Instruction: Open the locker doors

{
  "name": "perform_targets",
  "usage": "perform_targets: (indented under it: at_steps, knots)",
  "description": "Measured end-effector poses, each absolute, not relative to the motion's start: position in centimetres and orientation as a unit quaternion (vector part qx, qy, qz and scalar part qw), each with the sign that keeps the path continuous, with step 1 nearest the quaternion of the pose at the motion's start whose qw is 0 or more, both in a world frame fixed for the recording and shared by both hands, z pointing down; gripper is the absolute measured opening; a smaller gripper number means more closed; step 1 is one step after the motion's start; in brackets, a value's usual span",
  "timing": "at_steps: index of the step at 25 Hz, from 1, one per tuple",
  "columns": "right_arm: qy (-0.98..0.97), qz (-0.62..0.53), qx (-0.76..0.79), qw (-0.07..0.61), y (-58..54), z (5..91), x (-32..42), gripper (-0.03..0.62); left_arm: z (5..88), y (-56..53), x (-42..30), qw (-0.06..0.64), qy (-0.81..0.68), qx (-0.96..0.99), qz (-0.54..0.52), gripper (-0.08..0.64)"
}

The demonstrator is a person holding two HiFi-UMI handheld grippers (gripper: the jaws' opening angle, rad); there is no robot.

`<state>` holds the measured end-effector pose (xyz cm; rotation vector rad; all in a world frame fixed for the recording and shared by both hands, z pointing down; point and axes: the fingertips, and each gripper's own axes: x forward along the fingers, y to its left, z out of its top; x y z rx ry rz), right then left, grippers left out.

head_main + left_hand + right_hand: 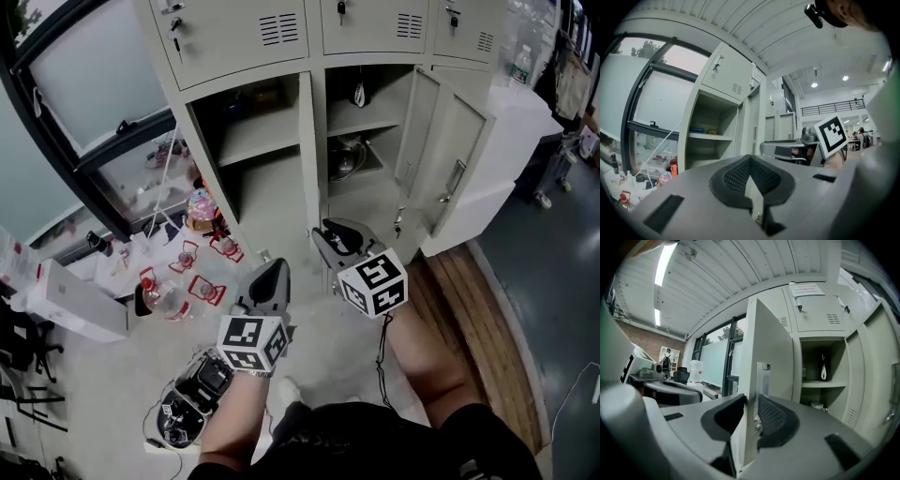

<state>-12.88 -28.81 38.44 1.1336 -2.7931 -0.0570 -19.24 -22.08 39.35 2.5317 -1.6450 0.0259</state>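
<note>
Left gripper (751, 165): pinching left door (753, 126) edge, for swinging wide.
Right gripper (751, 401): clamped on right door (771, 343) edge, likewise.

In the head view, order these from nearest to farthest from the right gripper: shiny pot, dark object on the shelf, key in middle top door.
1. Shiny pot, below the shelf.
2. Dark object, on the shelf above.
3. Key, top door, farthest from the right gripper.

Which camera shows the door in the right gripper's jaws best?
The right gripper view: the door stands close, its edge inside the right gripper. The head view gives only a thin strip; the left gripper view barely tells it from the lockers.
</note>
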Motion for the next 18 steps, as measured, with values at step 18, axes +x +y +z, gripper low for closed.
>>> perform_targets:
  at_steps: [18]
  knots:
    - [-0.889,-0.027,0.453,0.06,-29.8,38.8,-9.2,0.12,39.4,-21.0,-17.3,0.056,-0.547,0.835,0.022,-0.002]
